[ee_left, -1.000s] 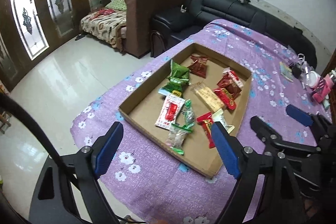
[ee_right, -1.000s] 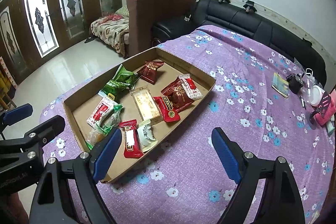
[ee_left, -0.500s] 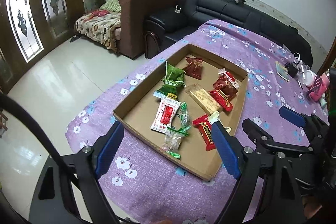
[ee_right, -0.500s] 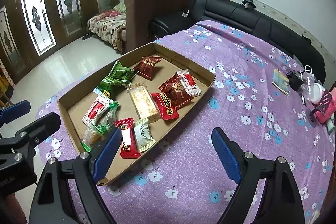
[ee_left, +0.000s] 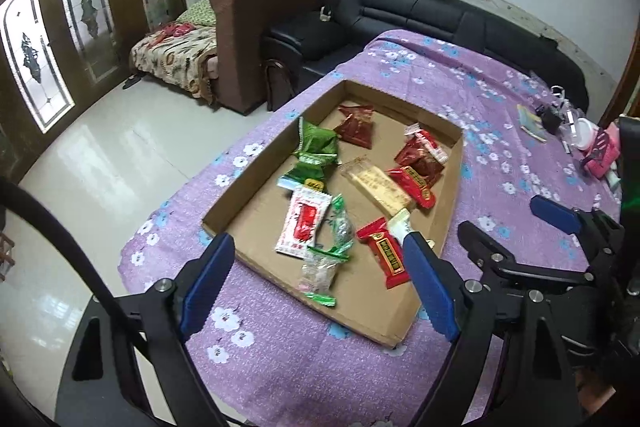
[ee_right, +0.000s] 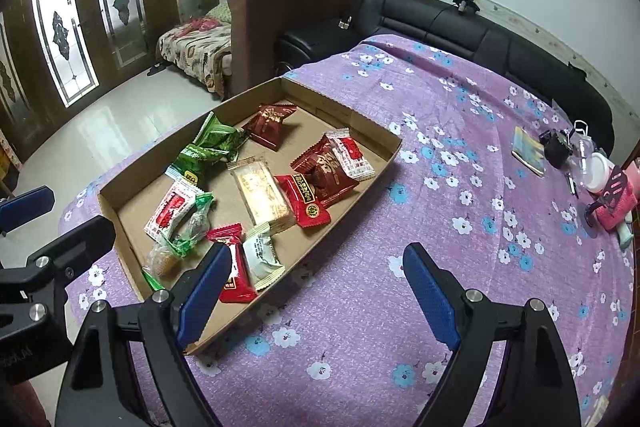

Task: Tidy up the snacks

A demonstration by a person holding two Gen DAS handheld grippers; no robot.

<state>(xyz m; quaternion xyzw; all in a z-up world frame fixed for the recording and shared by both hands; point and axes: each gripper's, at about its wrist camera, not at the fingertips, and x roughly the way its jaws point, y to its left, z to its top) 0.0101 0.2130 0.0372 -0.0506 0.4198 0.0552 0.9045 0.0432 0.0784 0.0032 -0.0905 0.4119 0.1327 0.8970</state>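
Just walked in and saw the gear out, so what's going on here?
A person holds a two-finger gripper in each hand over a table with a purple floral cloth. A shallow cardboard tray on it holds loose snack packets, red, green and pale. The left gripper hangs open above the tray's near edge; the right gripper hangs open beside the tray, over the cloth. Neither holds anything, so no sorting shows yet.

A cardboard tray sat on the cloth-covered table, snack packets scattered inside it; a sofa stood behind the table.
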